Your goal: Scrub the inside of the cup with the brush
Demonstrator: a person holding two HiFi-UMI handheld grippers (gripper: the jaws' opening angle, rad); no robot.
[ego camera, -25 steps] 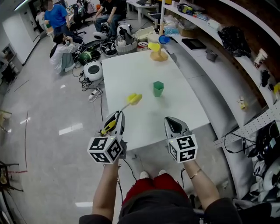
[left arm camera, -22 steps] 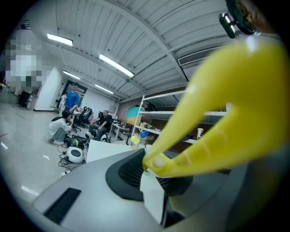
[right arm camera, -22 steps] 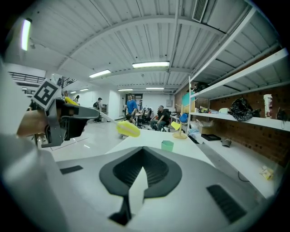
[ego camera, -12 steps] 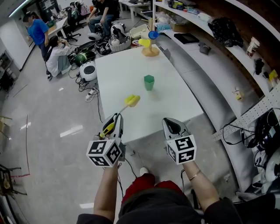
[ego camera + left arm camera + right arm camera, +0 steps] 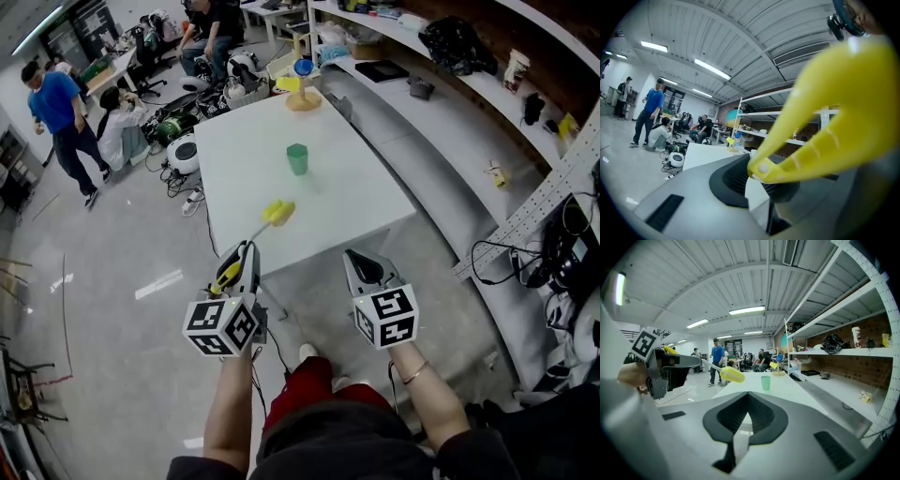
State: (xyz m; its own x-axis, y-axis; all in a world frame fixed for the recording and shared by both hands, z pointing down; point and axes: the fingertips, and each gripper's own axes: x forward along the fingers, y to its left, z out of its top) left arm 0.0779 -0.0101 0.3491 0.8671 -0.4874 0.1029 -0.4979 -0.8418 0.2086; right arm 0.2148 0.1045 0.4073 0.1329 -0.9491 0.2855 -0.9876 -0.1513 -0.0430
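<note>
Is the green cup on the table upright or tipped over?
Upright: the green plastic cup stands on its base on the white table, wider rim on top.

Cup (image 5: 297,158): plain green.
Brush (image 5: 277,213): yellow head, pale thin shaft, yellow-and-black handle.
Table (image 5: 253,141): plain white.
Left gripper (image 5: 246,251) and right gripper (image 5: 359,258): grey bodies, black jaw pads.
Cubes (image 5: 222,325): white faces patterned with black square markers.
Shorts (image 5: 319,398): red.
Floor (image 5: 122,309): glossy light grey.
Bystander (image 5: 58,112): blue shirt, dark trousers.
</note>
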